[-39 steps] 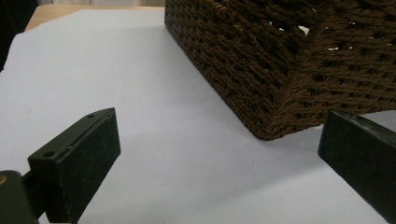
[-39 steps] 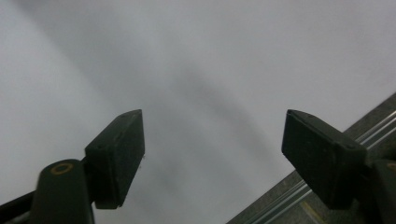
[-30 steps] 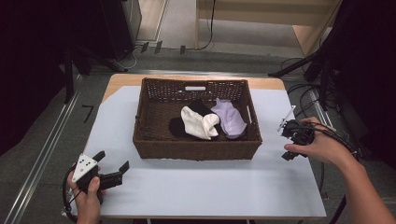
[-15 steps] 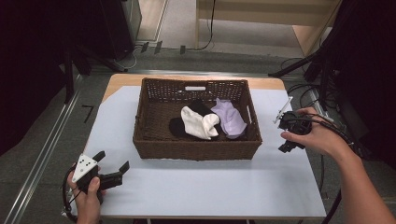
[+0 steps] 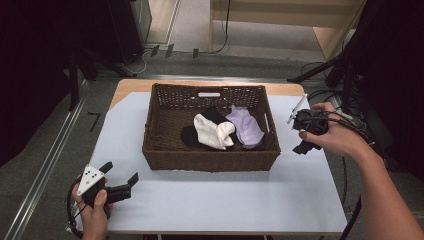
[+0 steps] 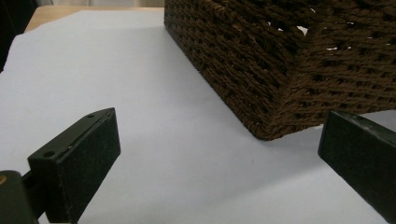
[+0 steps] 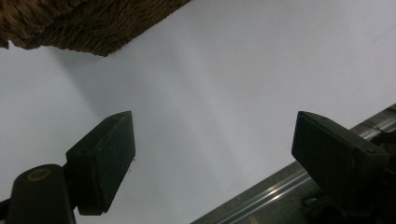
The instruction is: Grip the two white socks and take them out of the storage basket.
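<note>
Socks lie in a brown wicker basket [image 5: 210, 160] standing mid-table: a white sock [image 5: 212, 131] in the middle, a purple sock [image 5: 245, 126] touching it on the right, a black sock [image 5: 189, 135] partly under them. On the pale table [image 5: 225, 200], the left claw [image 5: 120, 172] rests near the front left corner, jaws apart and empty. The right claw [image 5: 299, 135] is held just beside the basket's right wall, jaws apart, empty.

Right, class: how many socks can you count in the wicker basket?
3. A white sock lies in the middle of the basket, a lavender sock to its right, and a black sock partly under the white one. More may be hidden beneath.
</note>
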Available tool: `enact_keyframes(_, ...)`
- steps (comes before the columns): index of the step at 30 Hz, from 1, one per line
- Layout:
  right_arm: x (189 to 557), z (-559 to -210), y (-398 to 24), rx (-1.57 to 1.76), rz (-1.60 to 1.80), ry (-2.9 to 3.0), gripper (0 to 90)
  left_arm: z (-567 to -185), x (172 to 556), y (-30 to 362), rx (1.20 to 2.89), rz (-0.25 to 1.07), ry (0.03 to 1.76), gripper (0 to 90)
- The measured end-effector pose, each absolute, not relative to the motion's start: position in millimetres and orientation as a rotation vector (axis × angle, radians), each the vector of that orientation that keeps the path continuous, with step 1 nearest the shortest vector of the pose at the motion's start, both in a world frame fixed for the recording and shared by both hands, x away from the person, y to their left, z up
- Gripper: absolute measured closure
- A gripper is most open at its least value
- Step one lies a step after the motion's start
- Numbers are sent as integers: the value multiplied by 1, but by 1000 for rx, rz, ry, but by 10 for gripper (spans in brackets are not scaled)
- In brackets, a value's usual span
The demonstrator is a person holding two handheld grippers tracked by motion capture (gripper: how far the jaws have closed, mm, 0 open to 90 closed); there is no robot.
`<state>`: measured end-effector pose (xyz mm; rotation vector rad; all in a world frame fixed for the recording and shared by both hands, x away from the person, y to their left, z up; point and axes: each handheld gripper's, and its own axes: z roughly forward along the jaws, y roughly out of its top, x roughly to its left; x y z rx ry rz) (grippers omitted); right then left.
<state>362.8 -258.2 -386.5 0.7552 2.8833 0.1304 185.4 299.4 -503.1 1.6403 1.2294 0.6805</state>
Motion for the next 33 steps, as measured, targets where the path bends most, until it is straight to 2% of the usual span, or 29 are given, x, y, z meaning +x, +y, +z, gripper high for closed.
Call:
enact_keyframes(7,366,-376,-252,687,145,2930,106,-503,185,299,1639,681,1228,0)
enact_keyframes(13,366,-369,-244,658,167,2940,32,-503,185,299,1640,682,1226,0)
enact_keyframes(33,370,-357,-210,551,219,2971,0,-503,185,299,1642,682,1224,0)
